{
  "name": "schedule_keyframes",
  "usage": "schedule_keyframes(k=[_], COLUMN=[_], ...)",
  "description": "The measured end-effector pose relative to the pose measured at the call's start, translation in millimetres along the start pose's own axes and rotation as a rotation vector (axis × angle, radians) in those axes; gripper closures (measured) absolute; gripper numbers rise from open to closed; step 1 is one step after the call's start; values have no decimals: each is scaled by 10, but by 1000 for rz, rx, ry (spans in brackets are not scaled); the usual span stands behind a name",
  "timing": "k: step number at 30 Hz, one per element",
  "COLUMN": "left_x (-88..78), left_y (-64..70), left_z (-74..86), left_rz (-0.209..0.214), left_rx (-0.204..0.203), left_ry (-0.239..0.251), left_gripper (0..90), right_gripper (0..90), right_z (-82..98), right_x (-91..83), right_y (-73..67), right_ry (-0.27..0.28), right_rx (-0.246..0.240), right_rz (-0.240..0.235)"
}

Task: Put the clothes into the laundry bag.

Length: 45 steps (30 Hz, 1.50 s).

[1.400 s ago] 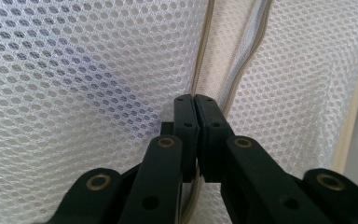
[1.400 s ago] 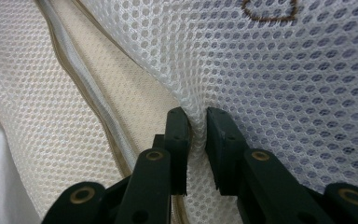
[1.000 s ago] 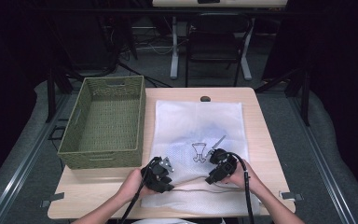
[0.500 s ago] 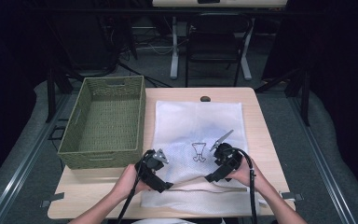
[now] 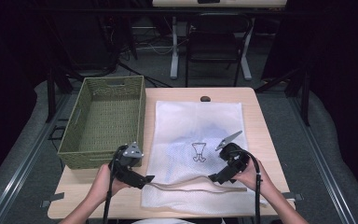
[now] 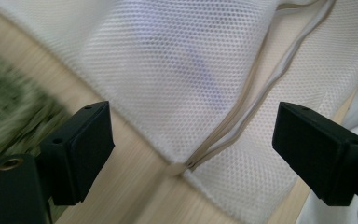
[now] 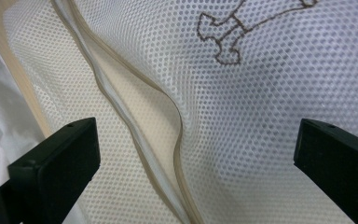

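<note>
Two grippers hung over one white mesh laundry bag (image 5: pixel 198 135) that lay flat on the wooden tabletop (image 5: pixel 261 116), right next to a green woven basket (image 5: pixel 103 119) on its left. The bag was fine honeycomb netting, kind of see-through, with a little brown stitched emblem (image 5: pixel 198 152) near the middle and a faint bluish patch showing through the fabric, though I couldn't tell what that was. A beige zipper band (image 5: pixel 191 183) ran across the near end, wavy and gaping a bit rather than lying straight. The left gripper (image 5: pixel 148 178) sat by the bag's near left corner, and its fingers had just been opening; in the left gripper view they stood wide apart with nothing pinched, just the corner where the zipper band (image 6: pixel 242 116) ends lying below the gap. The right gripper (image 5: pixel 213 178) was over the near right part, fingers likewise just opened all the way and gripping nothing, with the mesh and the curving band (image 7: pixel 135 116) beneath them in the right gripper view. The near edge of the bag ran out past the bottom of the high view behind the person's forearms, and the basket was only a green blur at the left edge of the left gripper view. A small dark thing (image 5: pixel 205 98) sat at the far edge of the tabletop, too tiny to identify.
</note>
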<state>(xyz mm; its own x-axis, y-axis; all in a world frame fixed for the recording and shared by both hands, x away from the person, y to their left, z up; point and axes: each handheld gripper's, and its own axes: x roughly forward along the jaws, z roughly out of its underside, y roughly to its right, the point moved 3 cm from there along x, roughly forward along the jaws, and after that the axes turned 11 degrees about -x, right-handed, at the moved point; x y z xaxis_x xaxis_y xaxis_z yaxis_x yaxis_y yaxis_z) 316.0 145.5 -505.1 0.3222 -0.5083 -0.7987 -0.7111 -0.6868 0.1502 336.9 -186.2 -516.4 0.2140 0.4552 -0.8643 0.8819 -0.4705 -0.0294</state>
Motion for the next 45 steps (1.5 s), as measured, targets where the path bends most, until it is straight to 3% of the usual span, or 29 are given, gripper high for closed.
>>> schedule_keyframes(k=[11,20,30,34,39,41,45], left_x=[-387,-648,-755,-755,-725,-730,-724], left_y=[-179,-290,-339,-344,-359,-362,-375], left_z=[368,702,1031,1115,1184,1180,1172], left_rz=[-96,-161,-179,-166,-167,-168,-176], left_rx=[-94,-184,-296,-342,-379,-382,-378], left_ry=[46,97,151,140,134,141,146], left_gripper=[85,58,26,16,2,1,0], right_gripper=[0,0,0,0,0,1,0], right_z=[315,680,1083,1219,1338,1340,1336], right_x=[-371,-571,-677,-682,-690,-712,-696], right_y=[-106,-238,-387,-435,-442,-457,-461], right_ry=[53,85,118,163,183,202,185], right_rx=[42,126,224,268,314,313,309], right_rz=[107,181,218,218,217,235,242])
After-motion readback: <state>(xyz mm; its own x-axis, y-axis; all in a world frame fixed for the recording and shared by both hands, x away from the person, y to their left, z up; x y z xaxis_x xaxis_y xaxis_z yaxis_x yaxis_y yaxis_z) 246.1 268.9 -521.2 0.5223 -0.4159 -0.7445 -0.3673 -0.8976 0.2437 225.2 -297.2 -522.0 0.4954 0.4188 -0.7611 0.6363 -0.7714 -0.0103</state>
